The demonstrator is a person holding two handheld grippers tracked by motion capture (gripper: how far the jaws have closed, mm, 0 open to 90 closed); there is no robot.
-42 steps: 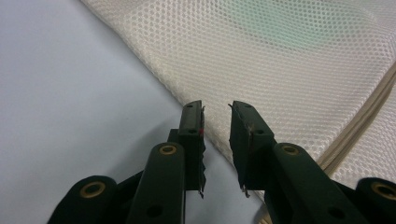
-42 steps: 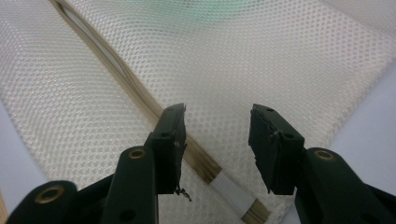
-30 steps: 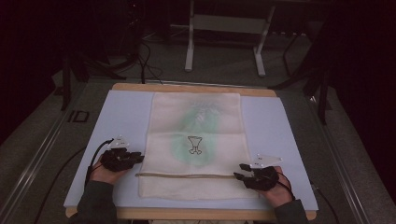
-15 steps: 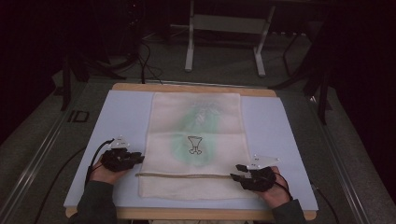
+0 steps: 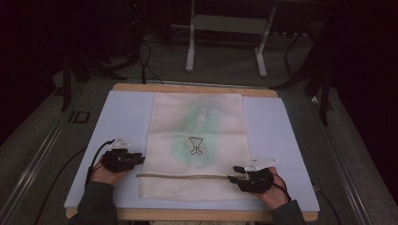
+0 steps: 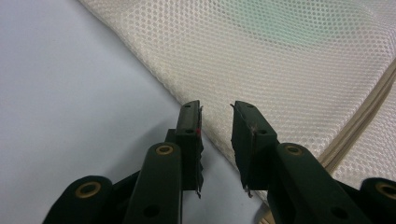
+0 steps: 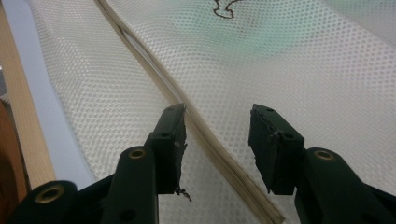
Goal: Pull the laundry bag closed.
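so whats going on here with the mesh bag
A person holds a gripper in each hand at the near end of a cream mesh bag lying flat on the table. The left gripper is open at the bag's left edge. The right gripper is open, its jaws either side of the zipper. Neither has gripped anything yet.

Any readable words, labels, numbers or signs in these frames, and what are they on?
No readable text.
Mesh bag: a small dark outline drawing over a green patch, a picture rather than letters.
Floor left of the table: a small dark rectangular marking, too small and dim to read.
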